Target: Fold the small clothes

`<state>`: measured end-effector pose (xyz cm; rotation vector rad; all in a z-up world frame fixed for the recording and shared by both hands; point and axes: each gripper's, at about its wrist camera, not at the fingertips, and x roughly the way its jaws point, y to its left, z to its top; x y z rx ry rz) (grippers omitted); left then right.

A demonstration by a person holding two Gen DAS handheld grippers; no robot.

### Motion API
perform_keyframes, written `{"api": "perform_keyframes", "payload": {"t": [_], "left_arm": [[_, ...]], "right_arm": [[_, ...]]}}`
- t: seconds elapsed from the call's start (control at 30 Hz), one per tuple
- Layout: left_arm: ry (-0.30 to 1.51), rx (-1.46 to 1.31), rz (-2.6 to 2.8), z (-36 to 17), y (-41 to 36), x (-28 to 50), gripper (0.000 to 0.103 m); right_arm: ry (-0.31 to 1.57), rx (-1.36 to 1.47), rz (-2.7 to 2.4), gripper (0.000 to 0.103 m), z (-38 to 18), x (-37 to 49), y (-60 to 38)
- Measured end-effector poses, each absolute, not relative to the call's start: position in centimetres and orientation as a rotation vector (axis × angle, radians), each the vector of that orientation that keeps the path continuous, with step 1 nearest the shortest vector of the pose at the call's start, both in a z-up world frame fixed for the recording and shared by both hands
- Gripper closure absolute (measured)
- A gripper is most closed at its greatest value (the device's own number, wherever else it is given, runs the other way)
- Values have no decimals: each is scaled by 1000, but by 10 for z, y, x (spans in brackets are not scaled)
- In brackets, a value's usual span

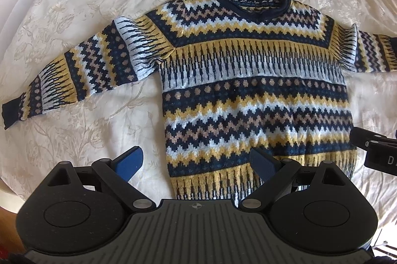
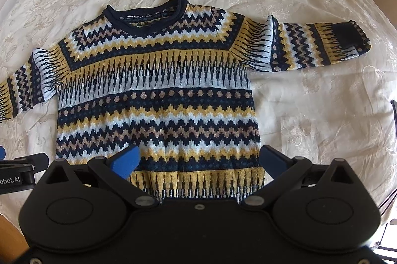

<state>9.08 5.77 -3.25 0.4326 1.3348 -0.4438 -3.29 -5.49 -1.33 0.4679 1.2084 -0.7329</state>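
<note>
The left claw (image 1: 196, 162) is spread wide and holds nothing. Its blue pads (image 1: 131, 161) hover above the near end of the sweater (image 1: 248, 95): one pad hangs over bare bedspread just to the left of the sweater's side edge, the other over the yellow and navy bands near the hem. At the right edge of the left wrist view, part of the other black tool shows beside the sweater's lower corner.

The right claw (image 2: 198, 161) is also spread wide and empty. Its pads (image 2: 126, 161) sit over the bottom bands of the sweater, one above the lower middle of the body, the other at the sweater's right side edge. Whether any pad touches the knit cannot be told.

The sweater lies flat, front up, on a bed covered by a cream bedspread (image 2: 310, 115) with a pale floral pattern. It is knitted in navy, mustard, white and tan zigzags, dots and stripes. The rolled navy collar (image 2: 146, 15) points away from the claws and the hem lies nearest them. Both sleeves are stretched out sideways; the right sleeve's navy cuff (image 2: 352, 39) is turned back, and the left sleeve (image 1: 74, 80) slants down toward its dark cuff.
</note>
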Motion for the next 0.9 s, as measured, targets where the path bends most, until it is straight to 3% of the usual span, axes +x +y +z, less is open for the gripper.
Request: {"api": "perform_keyframes", "payload": {"t": [0.77, 0.9], "left_arm": [[1332, 477, -495, -42, 50, 94, 9], [1297, 397, -476, -34, 48, 94, 15]], "right_arm": [[1215, 500, -763, 1, -14, -28, -57], [1205, 449, -760, 2, -13, -32, -65]]}}
